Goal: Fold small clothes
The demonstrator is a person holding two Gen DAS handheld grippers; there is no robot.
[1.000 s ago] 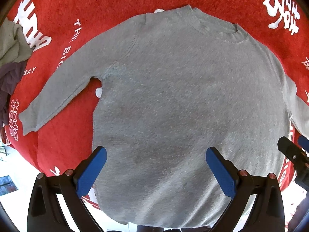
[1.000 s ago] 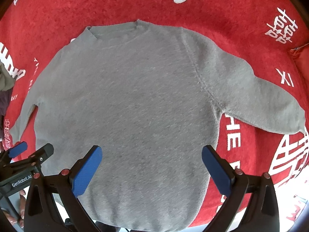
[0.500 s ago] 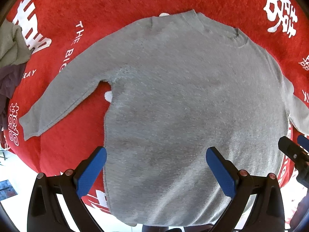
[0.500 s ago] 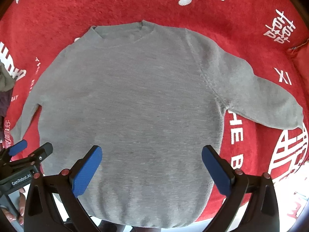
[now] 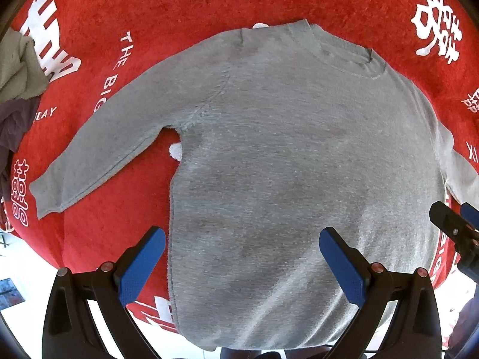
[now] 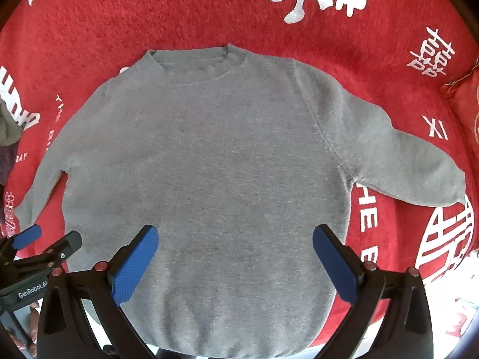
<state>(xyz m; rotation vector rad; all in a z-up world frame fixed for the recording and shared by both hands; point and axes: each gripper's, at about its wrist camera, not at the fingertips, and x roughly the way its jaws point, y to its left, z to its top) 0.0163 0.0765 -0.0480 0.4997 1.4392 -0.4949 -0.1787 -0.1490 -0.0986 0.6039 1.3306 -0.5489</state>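
Ahead of both my spread claws, left (image 5: 241, 263) and right (image 6: 236, 261), the flat grey knit sweater (image 6: 206, 161) runs lengthwise away, collar far. Its left sleeve (image 5: 98, 152) lies nearer my left claw.

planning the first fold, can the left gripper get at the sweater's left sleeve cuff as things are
Probably yes: the left gripper is open and empty, and the cuff lies flat and uncovered on the red blanket, nothing between them.

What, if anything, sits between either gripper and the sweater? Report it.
Nothing visible does. The sweater lies flat on the red blanket, both sleeves spread out. The left gripper and right gripper hang over its lower half, jaws wide apart, empty.
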